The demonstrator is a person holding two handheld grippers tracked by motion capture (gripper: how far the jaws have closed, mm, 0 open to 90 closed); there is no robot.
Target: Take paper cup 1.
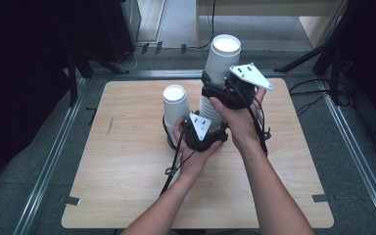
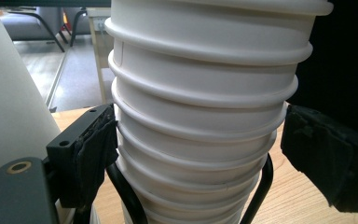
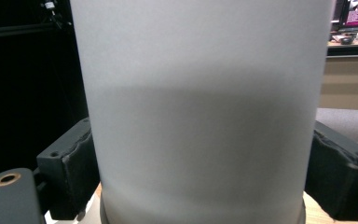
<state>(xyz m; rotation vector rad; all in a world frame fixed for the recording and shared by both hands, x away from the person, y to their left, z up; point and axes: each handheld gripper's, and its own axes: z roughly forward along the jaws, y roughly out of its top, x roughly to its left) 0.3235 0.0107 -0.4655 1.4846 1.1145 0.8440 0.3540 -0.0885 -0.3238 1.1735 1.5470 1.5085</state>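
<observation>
Two grippers engaged on one stack of white paper cups (image 1: pixel 209 110) (image 2: pixel 200 93), standing upright near the centre of the wooden table (image 1: pixel 127 186).

Left gripper (image 1: pixel 204 122) (image 2: pixel 196 149): set low on the stack, across the band of nested rims. Pads (image 2: pixel 93 149) pressed against the rims on both sides. Clamped on the stack.

Right gripper (image 1: pixel 219 87) (image 3: pixel 203 177): set higher, directly above the left one. Jaws closed against the smooth wall of the top cup (image 1: pixel 223 56) (image 3: pixel 200 93), one pad (image 3: pixel 74 172) on each side. Clamped on the top cup.

Top cup: mouth upward, standing well proud of the rims below, its lower part within the stack.

Separate white cup (image 1: pixel 175 105) (image 2: pixel 4 93): upright on the table just beside the stack, on the left-gripper side. Not held by either gripper.

Both hands close together over the middle of the table, forearms entering from the near edge.
</observation>
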